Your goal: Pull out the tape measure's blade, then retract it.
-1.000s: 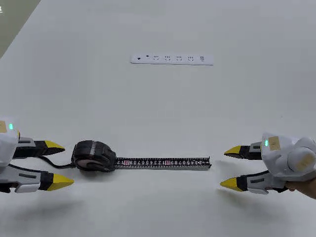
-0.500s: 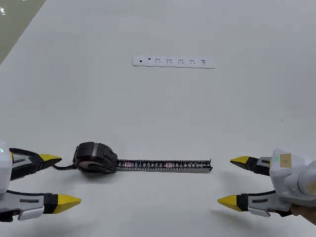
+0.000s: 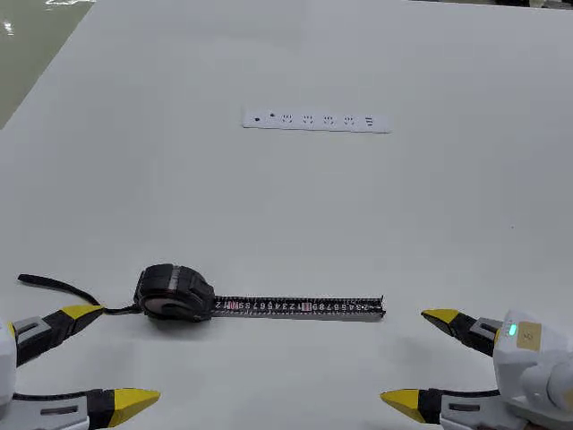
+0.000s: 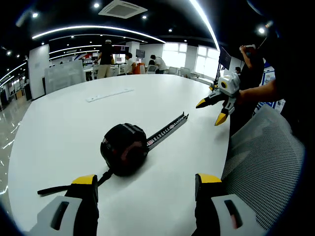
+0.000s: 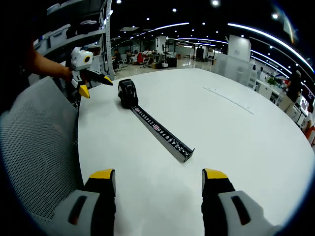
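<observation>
While the blade lies drawn out: white table (image 3: 286, 206); tape measure (image 3: 173, 292), near left, blade (image 3: 300, 307) running right. Left gripper (image 3: 125, 352), right gripper (image 3: 405, 355): jaws spread, empty, flanking it. Retraction advice: pin case, guide hook in slowly.

Head view: left hand-held gripper (image 3: 127, 352) is cropped by the left and bottom edges, body mostly out of frame. Right hand-held gripper (image 3: 405, 354) is cropped at the bottom right corner, most of its body past the edge. Bench (image 3: 448, 224) runs off the right and bottom edges. Blade (image 3: 300, 307) numerals are too small to read, and the end hook shape can't be made out. Power strip (image 3: 316, 120) socket types are too small to tell. Left gripper view: a stretch of the strap (image 4: 54, 189) is hidden behind the jaw tip. People (image 4: 106, 59) at the back are small and blurred.
</observation>
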Demonstrator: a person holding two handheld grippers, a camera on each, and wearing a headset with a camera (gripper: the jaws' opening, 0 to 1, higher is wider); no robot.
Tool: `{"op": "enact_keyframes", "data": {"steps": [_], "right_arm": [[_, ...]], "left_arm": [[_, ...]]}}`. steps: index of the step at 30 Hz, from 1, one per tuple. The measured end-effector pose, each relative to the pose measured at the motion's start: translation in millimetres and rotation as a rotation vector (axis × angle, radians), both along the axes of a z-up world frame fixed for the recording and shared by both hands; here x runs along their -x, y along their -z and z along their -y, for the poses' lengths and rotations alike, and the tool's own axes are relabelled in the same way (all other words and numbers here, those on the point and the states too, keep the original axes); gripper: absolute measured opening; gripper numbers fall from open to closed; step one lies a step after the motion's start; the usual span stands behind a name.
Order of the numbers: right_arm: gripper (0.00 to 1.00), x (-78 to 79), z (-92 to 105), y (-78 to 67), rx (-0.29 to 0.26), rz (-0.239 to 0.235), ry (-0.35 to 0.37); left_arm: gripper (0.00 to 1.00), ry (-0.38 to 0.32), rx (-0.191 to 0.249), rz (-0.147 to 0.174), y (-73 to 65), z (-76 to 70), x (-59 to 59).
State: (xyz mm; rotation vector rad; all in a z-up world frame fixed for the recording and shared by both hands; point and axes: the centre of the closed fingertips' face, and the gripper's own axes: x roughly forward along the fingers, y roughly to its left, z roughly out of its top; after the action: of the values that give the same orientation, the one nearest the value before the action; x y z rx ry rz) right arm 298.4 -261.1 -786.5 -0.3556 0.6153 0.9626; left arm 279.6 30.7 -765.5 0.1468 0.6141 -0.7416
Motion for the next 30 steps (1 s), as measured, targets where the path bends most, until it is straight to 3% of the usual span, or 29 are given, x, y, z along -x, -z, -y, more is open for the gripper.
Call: {"op": "enact_keyframes", "data": {"steps": [4, 8, 12, 16, 22, 27, 30], "right_arm": [[0.75, 0.6, -1.8, -5.2, -0.010, 0.010, 0.045], [0.78, 5.9, -7.3, -7.5, -0.024, 0.003, 0.064], [0.82, 9.2, -11.1, -8.7, -0.044, -0.006, 0.097], [0.86, 10.3, -13.3, -10.4, -0.059, -0.007, 0.126], [0.91, 10.0, -15.8, -14.5, -0.082, -0.013, 0.163], [0.96, 11.8, -17.6, -17.6, -0.091, -0.015, 0.171], [0.98, 12.5, -17.7, -19.1, -0.107, -0.022, 0.181]], "left_arm": [[0.84, -0.037, 0.002, 0.007, -2.2, -0.5, 2.3], [0.87, -0.049, 0.013, -0.021, 0.3, 1.3, 6.4], [0.89, -0.063, 0.001, -0.009, -0.3, -0.5, 6.0], [0.93, -0.121, 0.039, 0.002, -7.2, -1.7, 1.6], [1.00, -0.133, 0.046, -0.003, -7.2, 5.7, 3.6], [1.00, -0.128, 0.039, -0.020, -6.2, 8.0, 6.7], [1.00, -0.147, 0.053, -0.011, -11.4, 7.7, 4.8]]}}
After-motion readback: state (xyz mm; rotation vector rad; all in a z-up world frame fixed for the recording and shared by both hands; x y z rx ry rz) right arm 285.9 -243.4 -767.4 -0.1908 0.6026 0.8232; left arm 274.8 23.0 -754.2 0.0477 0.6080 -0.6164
